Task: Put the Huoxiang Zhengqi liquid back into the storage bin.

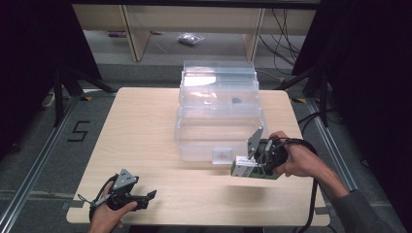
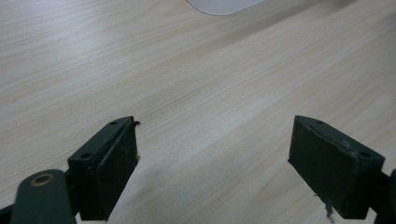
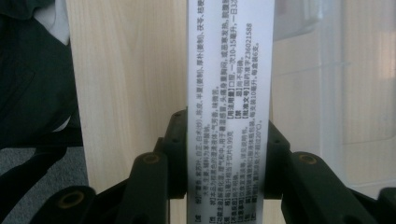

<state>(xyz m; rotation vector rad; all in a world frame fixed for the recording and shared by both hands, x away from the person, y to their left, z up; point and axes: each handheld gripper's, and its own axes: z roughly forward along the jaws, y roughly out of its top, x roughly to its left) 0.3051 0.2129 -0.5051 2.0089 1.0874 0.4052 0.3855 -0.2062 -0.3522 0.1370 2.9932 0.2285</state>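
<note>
While a box point(image 1: 245, 167) was clamped in the right gripper point(image 1: 241, 168) just before the bin point(image 1: 221, 114), the left gripper point(image 1: 151, 194) was held wide apart, well left of it

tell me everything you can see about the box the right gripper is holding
The box is a slim white carton, apparently cardboard, with green along one edge in the high view and small black print on the face seen in the right gripper view. The right gripper clamps it by its narrow sides. It hangs above the table, just in front of the clear plastic bin.
</note>
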